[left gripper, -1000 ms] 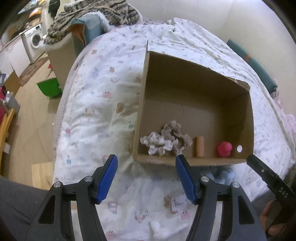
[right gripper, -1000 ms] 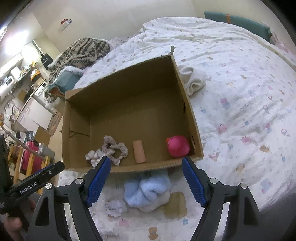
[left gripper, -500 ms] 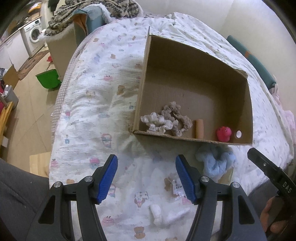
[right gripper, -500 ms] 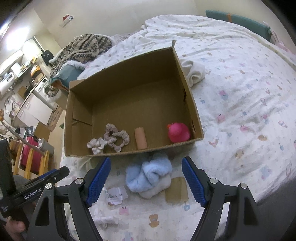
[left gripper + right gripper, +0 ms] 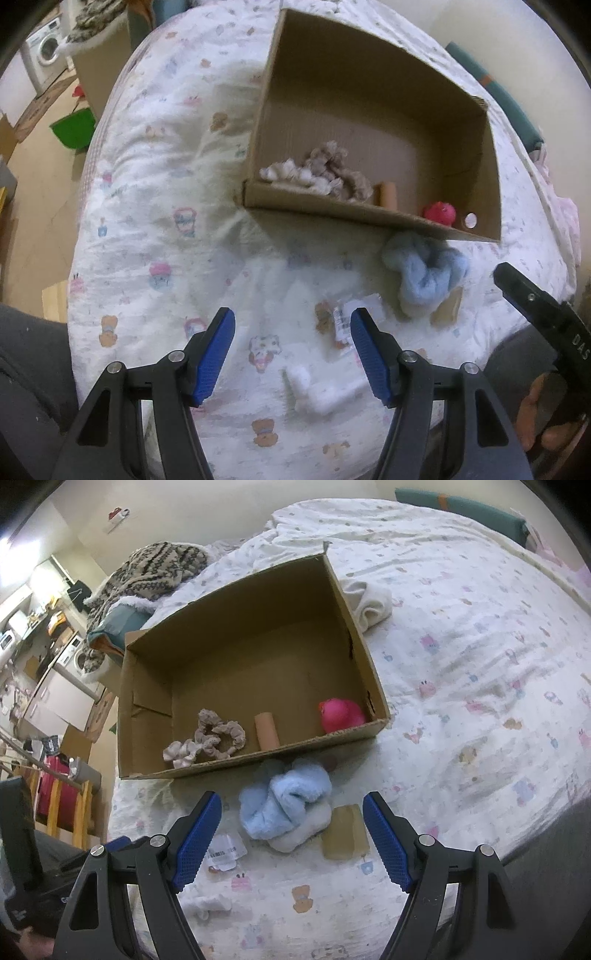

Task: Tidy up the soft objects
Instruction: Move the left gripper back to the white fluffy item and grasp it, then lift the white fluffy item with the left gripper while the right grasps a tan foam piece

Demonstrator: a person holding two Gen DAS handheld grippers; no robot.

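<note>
A: How much is sorted?

B: Part of it. The cardboard box (image 5: 236,657) on the bed (image 5: 480,635) holds two scrunchies (image 5: 207,738) near its left front corner, a small tan roll (image 5: 266,731) to their right, and a pink toy (image 5: 340,716) in the right front corner

A: And what is left outside?

B: A fluffy blue bundle (image 5: 284,801) lies on the sheet, touching the box's near wall, with something white under it and a flat tan piece (image 5: 345,836) at its right. A small white item (image 5: 317,391) lies nearer still, and a cream cloth (image 5: 369,605) sits beside the box's far right wall

A: Are the tools carrying anything?

B: No. The right gripper (image 5: 293,838) hangs spread wide with the blue bundle lying between its fingers, ungrasped, and the left gripper (image 5: 291,350) is also released, above the white item. I judge the blue bundle comes next
</note>
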